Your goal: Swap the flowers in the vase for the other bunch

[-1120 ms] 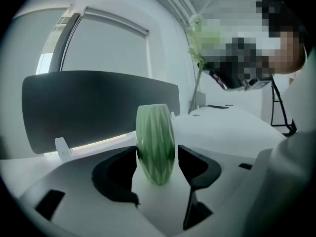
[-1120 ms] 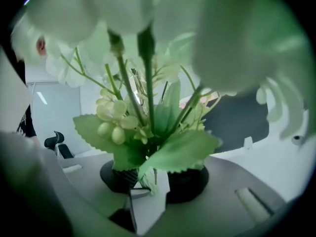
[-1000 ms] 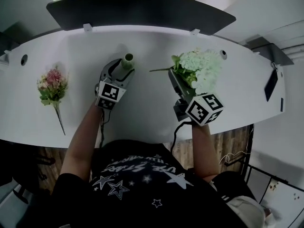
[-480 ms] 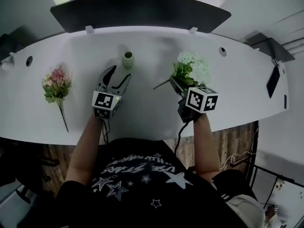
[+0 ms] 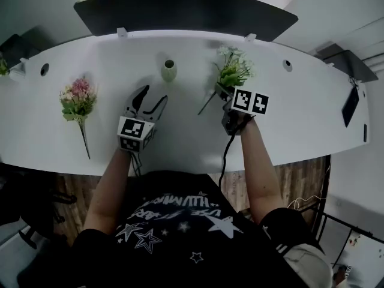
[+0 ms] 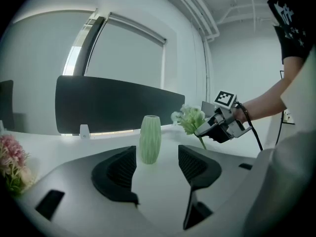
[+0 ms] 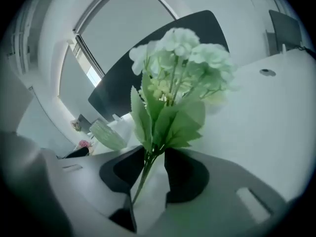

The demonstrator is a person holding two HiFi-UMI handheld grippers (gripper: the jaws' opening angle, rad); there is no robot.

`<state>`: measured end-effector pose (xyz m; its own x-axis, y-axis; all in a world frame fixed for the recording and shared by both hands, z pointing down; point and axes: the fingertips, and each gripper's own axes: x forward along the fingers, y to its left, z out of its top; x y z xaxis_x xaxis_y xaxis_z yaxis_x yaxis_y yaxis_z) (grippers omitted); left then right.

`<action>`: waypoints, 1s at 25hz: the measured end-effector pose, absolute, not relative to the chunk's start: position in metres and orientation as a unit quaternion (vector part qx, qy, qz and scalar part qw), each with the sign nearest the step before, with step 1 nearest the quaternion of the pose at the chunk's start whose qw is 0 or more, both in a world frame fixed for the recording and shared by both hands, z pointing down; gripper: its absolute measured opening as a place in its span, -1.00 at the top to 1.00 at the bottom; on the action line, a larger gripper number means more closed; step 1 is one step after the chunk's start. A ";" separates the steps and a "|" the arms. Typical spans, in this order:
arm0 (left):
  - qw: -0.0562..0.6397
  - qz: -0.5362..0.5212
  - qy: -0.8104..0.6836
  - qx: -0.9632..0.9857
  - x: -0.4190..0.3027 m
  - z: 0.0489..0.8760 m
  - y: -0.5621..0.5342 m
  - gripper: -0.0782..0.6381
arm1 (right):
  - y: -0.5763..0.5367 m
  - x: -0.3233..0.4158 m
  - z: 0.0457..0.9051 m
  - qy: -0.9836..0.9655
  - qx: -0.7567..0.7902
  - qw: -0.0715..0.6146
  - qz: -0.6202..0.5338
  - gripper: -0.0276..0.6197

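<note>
An empty pale green ribbed vase point(image 5: 169, 71) point(image 6: 150, 138) point(image 7: 107, 135) stands at the back of the white desk point(image 5: 180, 140). A pink flower bunch point(image 5: 78, 104) point(image 6: 12, 164) lies flat on the left. My right gripper point(image 5: 221, 95) point(image 7: 155, 167) is shut on the stems of a white flower bunch point(image 5: 233, 71) point(image 7: 173, 83) point(image 6: 190, 120), held low over the desk to the right of the vase. Its jaws have just been opening a little, with the stems still between them. My left gripper point(image 5: 151, 98) point(image 6: 157, 164) is open and empty, a short way in front of the vase.
A dark curved screen point(image 5: 180, 11) runs along the desk's far edge. Round cable holes point(image 5: 287, 65) sit near both back corners. A dark flat object point(image 5: 350, 104) lies at the far right of the desk. The person's body is close to the near edge.
The right gripper has come down with the white bunch, from high above the desk to just over it. The left gripper has drawn back from the vase, still open.
</note>
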<state>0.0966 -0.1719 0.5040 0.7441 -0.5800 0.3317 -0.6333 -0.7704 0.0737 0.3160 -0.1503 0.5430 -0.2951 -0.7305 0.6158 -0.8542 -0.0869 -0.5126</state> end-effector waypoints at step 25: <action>0.070 0.073 -0.389 0.916 0.052 0.455 -0.129 0.64 | -0.108 0.309 0.480 -0.680 0.673 0.049 0.287 0.91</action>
